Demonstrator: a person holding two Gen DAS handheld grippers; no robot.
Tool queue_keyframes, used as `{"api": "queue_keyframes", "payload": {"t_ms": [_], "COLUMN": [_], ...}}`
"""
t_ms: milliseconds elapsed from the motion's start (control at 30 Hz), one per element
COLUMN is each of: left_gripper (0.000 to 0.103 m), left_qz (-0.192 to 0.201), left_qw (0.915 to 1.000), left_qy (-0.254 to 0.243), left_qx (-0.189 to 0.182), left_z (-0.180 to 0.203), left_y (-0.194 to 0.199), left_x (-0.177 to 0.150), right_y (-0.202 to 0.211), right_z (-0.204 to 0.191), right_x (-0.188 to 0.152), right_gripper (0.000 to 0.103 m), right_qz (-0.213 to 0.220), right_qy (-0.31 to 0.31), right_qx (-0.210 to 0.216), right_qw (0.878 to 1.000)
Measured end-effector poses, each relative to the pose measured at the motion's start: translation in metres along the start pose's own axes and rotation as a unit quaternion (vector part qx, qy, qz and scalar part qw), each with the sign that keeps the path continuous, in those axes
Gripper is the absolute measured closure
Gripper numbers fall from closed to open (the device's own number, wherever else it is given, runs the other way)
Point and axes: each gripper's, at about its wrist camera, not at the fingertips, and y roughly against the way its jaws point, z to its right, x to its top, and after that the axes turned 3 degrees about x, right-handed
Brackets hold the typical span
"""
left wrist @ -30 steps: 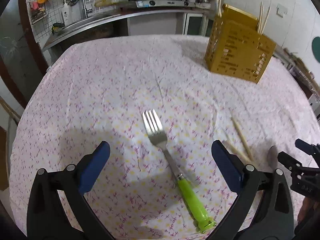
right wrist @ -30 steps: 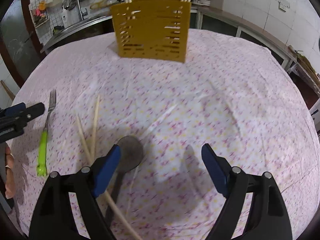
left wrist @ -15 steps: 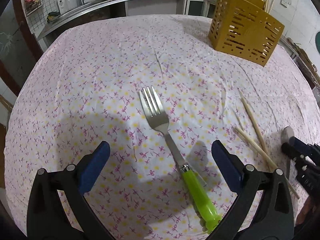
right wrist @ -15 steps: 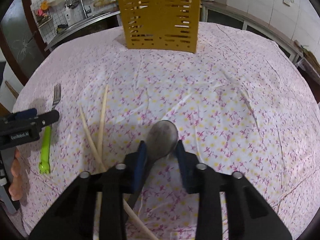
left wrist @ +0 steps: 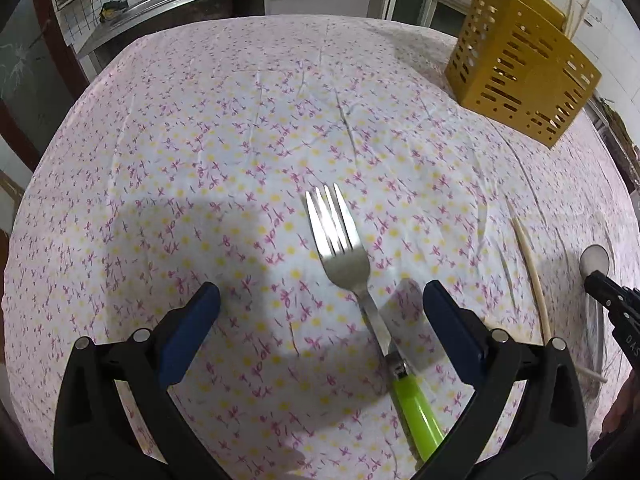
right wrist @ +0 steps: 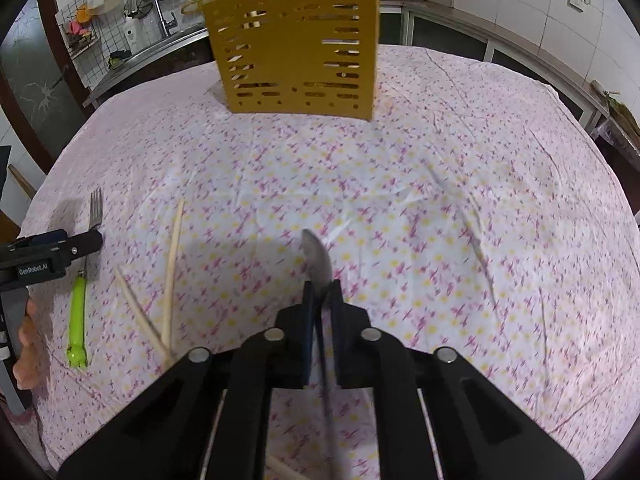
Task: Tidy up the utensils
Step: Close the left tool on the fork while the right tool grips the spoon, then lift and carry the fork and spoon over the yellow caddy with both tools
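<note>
Two hand-held grippers, right hand-held gripper (right wrist: pixel 321 292) clamping spoon (right wrist: pixel 317 258), left hand-held gripper (left wrist: pixel 320 316) wide

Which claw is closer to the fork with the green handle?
The left one. The left gripper is open with its two fingers on either side of the fork, not touching it. The right gripper is off to the side past the chopsticks, shut on the spoon.

The spoon (right wrist: pixel 318 264) handle disappears behind the right gripper (right wrist: pixel 322 292); the fork (left wrist: pixel 340 256) handle's green end hides behind the left gripper's (left wrist: pixel 320 308) finger.
</note>
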Motion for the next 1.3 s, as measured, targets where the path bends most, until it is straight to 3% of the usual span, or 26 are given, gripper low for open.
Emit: {"api": "queue_keyframes", "payload": {"t_ms": [100, 267, 367, 533, 600, 800, 933, 1167, 1300], "left_gripper": [0.007, 0.022, 0.035, 0.068, 0.077, 0.083, 0.103, 0.103, 0.103], "left_qz": [-0.006, -0.011, -0.010, -0.007, -0.007, -0.006, 0.007, 0.026, 0.070], "left_qw": [1.0000, 0.9995, 0.9995, 0.9992, 0.9993, 0.9993, 0.9992, 0.9984, 0.9960], "left_qy": [0.004, -0.011, -0.012, -0.029, -0.032, -0.035, -0.032, -0.040, -0.045], "left_qx": [0.001, 0.027, 0.027, 0.025, 0.020, 0.007, -0.021, -0.031, -0.031], "left_z": [0.000, 0.003, 0.004, 0.014, 0.019, 0.034, 0.035, 0.038, 0.031], "left_y": [-0.006, -0.013, -0.015, -0.016, -0.015, -0.002, 0.016, 0.034, 0.059], "left_x": [0.010, 0.026, 0.036, 0.049, 0.050, 0.037, 0.026, 0.020, 0.019], "right_y": [-0.002, -0.005, -0.005, 0.002, 0.005, 0.011, 0.018, 0.029, 0.039], "right_z": [0.004, 0.009, 0.012, 0.011, 0.012, 0.018, 0.021, 0.025, 0.029], "right_x": [0.005, 0.008, 0.010, 0.015, 0.016, 0.018, 0.020, 0.023, 0.027], "right_gripper": [0.098, 0.098, 0.098, 0.098, 0.098, 0.098, 0.098, 0.098, 0.098], "right_qz": [0.000, -0.001, 0.000, 0.012, 0.017, 0.025, 0.037, 0.054, 0.075], "right_qy": [-0.003, -0.004, -0.006, -0.005, -0.006, -0.010, -0.011, -0.012, -0.014], "right_qx": [0.001, 0.001, 0.002, 0.004, 0.003, 0.005, 0.009, 0.011, 0.016], "right_qw": [1.000, 1.000, 1.000, 1.000, 1.000, 1.000, 0.999, 0.998, 0.997]}}
